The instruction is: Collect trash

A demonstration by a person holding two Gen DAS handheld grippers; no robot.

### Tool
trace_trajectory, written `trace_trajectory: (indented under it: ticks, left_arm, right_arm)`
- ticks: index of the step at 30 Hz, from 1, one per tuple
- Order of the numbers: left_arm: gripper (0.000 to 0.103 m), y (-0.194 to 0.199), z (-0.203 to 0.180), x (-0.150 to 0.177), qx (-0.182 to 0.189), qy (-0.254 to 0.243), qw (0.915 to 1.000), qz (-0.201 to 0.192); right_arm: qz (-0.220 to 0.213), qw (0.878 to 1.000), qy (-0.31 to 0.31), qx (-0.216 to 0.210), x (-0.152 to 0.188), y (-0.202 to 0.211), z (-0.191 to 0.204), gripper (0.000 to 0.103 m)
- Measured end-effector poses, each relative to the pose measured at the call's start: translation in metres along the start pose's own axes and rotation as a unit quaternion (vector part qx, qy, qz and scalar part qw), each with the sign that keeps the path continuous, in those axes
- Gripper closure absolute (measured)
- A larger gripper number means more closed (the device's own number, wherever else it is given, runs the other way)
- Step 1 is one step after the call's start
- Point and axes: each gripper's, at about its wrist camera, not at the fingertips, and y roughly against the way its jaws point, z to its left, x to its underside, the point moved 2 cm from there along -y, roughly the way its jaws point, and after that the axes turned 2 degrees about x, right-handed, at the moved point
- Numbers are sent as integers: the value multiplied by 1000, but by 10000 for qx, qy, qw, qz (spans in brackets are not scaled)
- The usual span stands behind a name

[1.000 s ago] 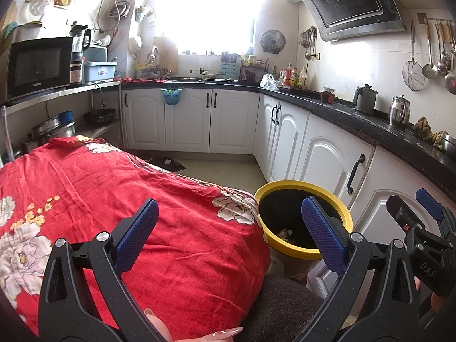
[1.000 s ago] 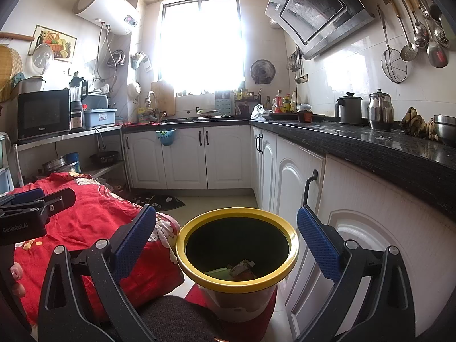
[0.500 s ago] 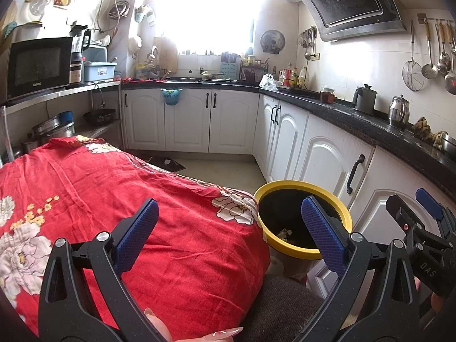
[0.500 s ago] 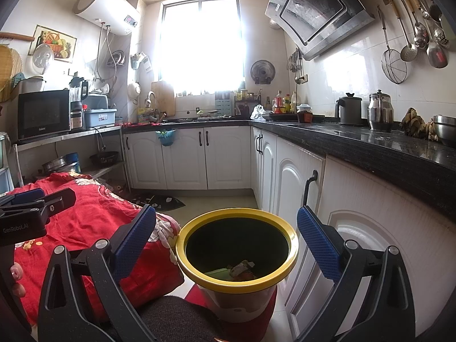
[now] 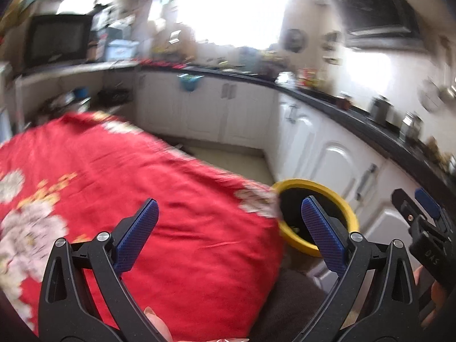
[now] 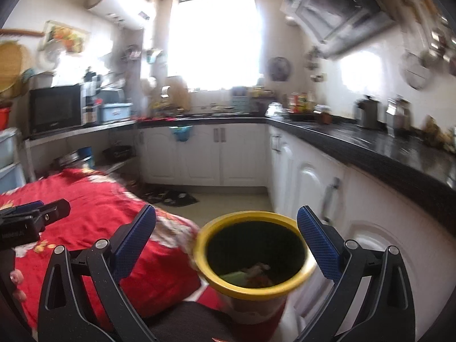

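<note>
Kitchen, both views motion-blurred. White cabinets (image 6: 199,154) run under a black surface (image 6: 384,151) along the back and right walls. A red floral cloth (image 5: 128,176) covers a large surface at left; nothing lies on the part that shows. Just beside its right edge, on the floor in front of a cabinet door, stands the yellow-rimmed trash bin (image 6: 253,289), dark inside, with a few scraps (image 6: 250,273) at the bottom, one pale green. Left tongs (image 5: 228,229) spread wide and empty above the cloth's edge. Right tongs (image 6: 226,239) likewise wide apart, empty, framing the bin's mouth. Fingertips (image 5: 155,317) show at the left view's lower edge.
</note>
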Motion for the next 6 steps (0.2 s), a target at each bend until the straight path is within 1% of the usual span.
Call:
trace_trajectory:
  ticks: [1, 2, 3, 4, 5, 6]
  left_arm:
    - [11, 5, 18, -2, -180, 159, 9997, 34]
    - [11, 11, 38, -3, -400, 308, 9987, 61]
    - [11, 21, 71, -5, -816, 530, 9952, 99]
    - [11, 29, 94, -5, -1098, 701, 9914, 99]
    - [11, 44, 130, -3, -1568, 955, 9830, 95]
    - [11, 59, 166, 0, -2061, 1183, 9713, 100]
  right_arm:
    - [70, 9995, 109, -283, -5, -6, 17, 6]
    - [173, 9974, 245, -655, -10, -14, 40, 6]
    - [272, 9946, 372, -934, -13, -20, 62, 6]
    - [390, 9898, 509, -1273, -15, -27, 88, 6]
    - [518, 9824, 649, -1672, -16, -33, 117, 6]
    - [739, 9704, 853, -2134, -15, -40, 159, 6]
